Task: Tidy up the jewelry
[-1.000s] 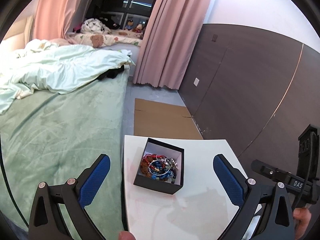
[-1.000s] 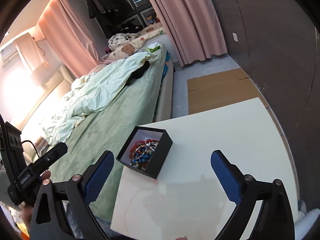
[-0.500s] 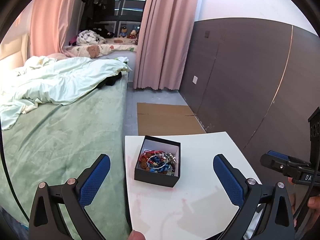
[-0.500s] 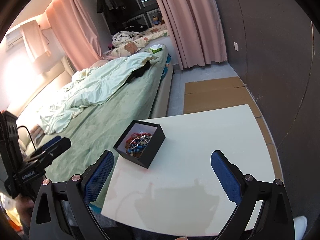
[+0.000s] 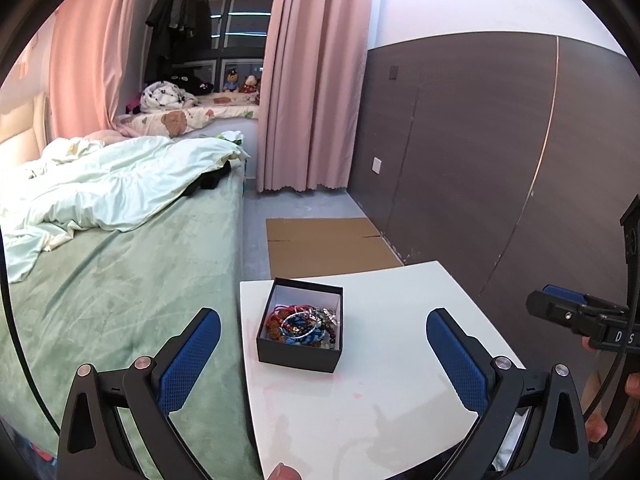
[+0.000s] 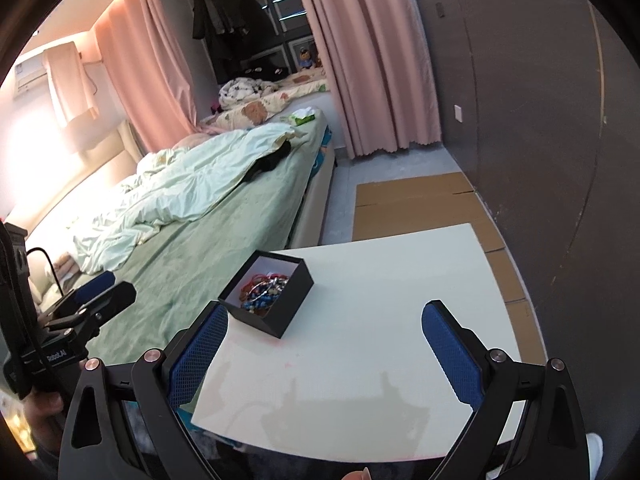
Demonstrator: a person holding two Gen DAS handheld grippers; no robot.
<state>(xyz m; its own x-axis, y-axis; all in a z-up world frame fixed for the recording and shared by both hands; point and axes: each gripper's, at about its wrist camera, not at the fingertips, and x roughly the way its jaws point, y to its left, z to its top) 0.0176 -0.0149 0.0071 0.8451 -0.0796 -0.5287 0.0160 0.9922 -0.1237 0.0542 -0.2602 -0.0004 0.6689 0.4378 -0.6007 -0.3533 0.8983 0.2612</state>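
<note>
A small black open box (image 5: 298, 354) sits near the left edge of a white table (image 5: 392, 380); it also shows in the right wrist view (image 6: 280, 312). It holds a tangle of jewelry (image 5: 306, 322): red, blue and silver bracelets and beads, also in the right wrist view (image 6: 262, 292). My left gripper (image 5: 322, 344) is open and empty, above the table's near part, the box between its fingers in view. My right gripper (image 6: 324, 340) is open and empty, to the right of the box. Each gripper shows at the edge of the other's view.
A bed with a green cover (image 5: 100, 292) and a pale duvet (image 5: 112, 184) runs along the table's left side. Flat cardboard (image 5: 324, 244) lies on the floor beyond the table. A dark panelled wall (image 5: 480, 160) stands to the right; pink curtains (image 5: 312, 92) hang behind.
Both grippers have drawn back and risen; the box looks smaller and farther. Both stay open and empty. The box has not moved on the table.
</note>
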